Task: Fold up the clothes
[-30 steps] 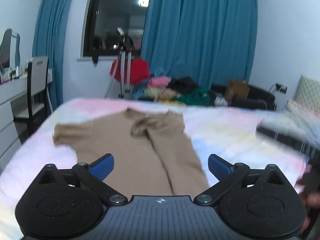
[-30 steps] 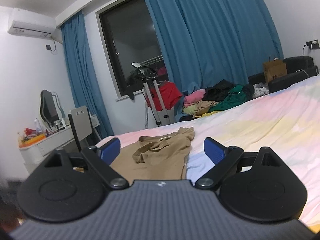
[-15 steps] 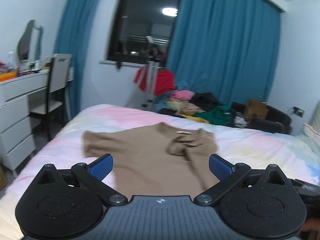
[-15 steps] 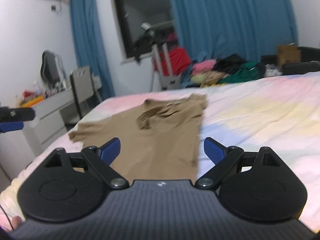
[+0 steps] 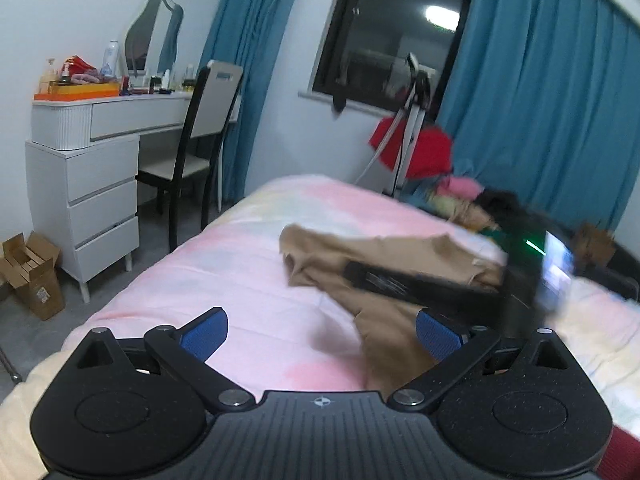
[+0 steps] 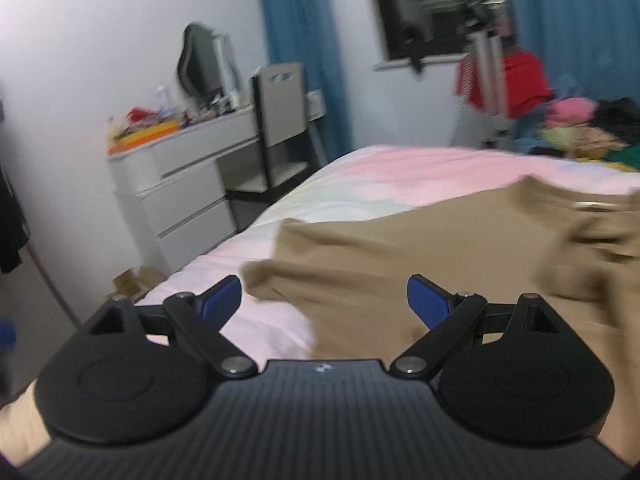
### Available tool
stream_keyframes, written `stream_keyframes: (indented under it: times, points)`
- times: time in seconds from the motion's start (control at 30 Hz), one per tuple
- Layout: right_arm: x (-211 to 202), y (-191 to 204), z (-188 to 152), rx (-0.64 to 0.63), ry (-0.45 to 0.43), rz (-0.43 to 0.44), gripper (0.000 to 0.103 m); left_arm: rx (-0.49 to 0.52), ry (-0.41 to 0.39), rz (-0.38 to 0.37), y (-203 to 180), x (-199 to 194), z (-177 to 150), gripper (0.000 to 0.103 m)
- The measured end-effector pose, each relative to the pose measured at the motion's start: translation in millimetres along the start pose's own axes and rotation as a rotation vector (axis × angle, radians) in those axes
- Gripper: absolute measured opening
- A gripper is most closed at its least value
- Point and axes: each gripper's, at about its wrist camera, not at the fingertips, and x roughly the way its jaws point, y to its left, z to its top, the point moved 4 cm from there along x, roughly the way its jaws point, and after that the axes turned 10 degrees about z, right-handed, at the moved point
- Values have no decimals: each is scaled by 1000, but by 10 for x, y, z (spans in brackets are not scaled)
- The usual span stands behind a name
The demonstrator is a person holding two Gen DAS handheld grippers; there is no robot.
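Note:
A tan short-sleeved shirt [image 5: 384, 252] lies spread on the pastel pink bed sheet [image 5: 248, 264]. My left gripper [image 5: 320, 332] hovers open over bare sheet, just left of the shirt's lower part. In that view my right gripper [image 5: 360, 274] shows as a dark blurred shape lying across the shirt. In the right wrist view the shirt [image 6: 420, 240] fills the right half. My right gripper [image 6: 325, 298] is open low over its near left sleeve [image 6: 272, 276]. That sleeve's edge sits between the blue pads [image 6: 222, 296], which are not pressing on it.
A white dresser [image 5: 96, 200] with drawers and a cluttered top stands left of the bed, with a chair [image 5: 200, 136] beside it. Cardboard boxes [image 5: 32, 276] sit on the floor. A clothes pile [image 5: 464, 196] and a stand with a red garment [image 5: 416, 152] are beyond the bed, before blue curtains.
Both views swung left toward the dresser. My right gripper swept over the shirt to its left sleeve, and now crosses the left view. Both grippers stayed open.

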Motion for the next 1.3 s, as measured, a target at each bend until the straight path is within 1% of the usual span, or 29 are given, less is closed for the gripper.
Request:
stream_keyframes:
  times: [0.07, 0.13, 0.2, 0.27, 0.3, 0.37, 0.43, 0.47, 0.5, 0.53, 0.57, 0.63, 0.8, 0.93, 1.0, 1.03, 1.13, 1.2, 1.3]
  points:
    - [309, 31, -8, 15, 13, 27, 91, 11, 3, 36, 47, 89, 3, 101]
    - [555, 57, -18, -4, 27, 22, 91, -9, 14, 60, 128, 160, 9, 101]
    - [745, 46, 5, -22, 39, 4, 91, -45, 33, 49, 179, 190, -5, 101]
    - [911, 17, 44, -32, 51, -13, 90, -59, 46, 50, 191, 230, -10, 101]
    - [980, -9, 72, -32, 57, -19, 86, -66, 53, 50, 197, 251, -12, 101]
    - [1137, -34, 117, -58, 100, -50, 84, -67, 56, 48, 186, 274, -12, 101]
    - [1260, -32, 107, -90, 154, -95, 74, -59, 46, 49, 163, 293, -3, 101]
    - [1273, -33, 112, -96, 163, -112, 72, -57, 40, 53, 157, 308, 3, 101]
    - [1279, -33, 120, -101, 169, -127, 56, -56, 40, 60, 157, 323, 1, 101]
    - [1284, -34, 128, -106, 174, -142, 26, -56, 42, 63, 165, 333, -4, 101]
    - [1290, -35, 135, -111, 180, -158, 17, -57, 44, 66, 172, 344, -8, 101]
    - [1205, -91, 212, -76, 158, -165, 12, -59, 40, 69, 194, 330, -7, 101]
    - [575, -304, 621, -70, -29, -175, 10, -64, 22, 84, 222, 270, 21, 101]
    - [-89, -690, 910, -20, -144, -231, 10, -64, 20, 59, 146, 201, 18, 101]
    - [-411, -958, 975, 18, -196, -273, 10, -42, 11, 37, 53, 149, 3, 101]
    - [-572, -1097, 984, 38, -222, -297, 10, -27, 5, 32, 3, 131, -8, 101]
    - [-990, -1583, 894, 151, -282, -378, 10, 33, -19, 29, -162, 86, -49, 101]
    - [-1221, -1953, 729, 254, -309, -435, 10, 58, -16, 31, -253, 96, -87, 101]
    - [-1404, -2465, 371, 404, -317, -493, 10, 83, 0, 21, -371, 137, -152, 101]
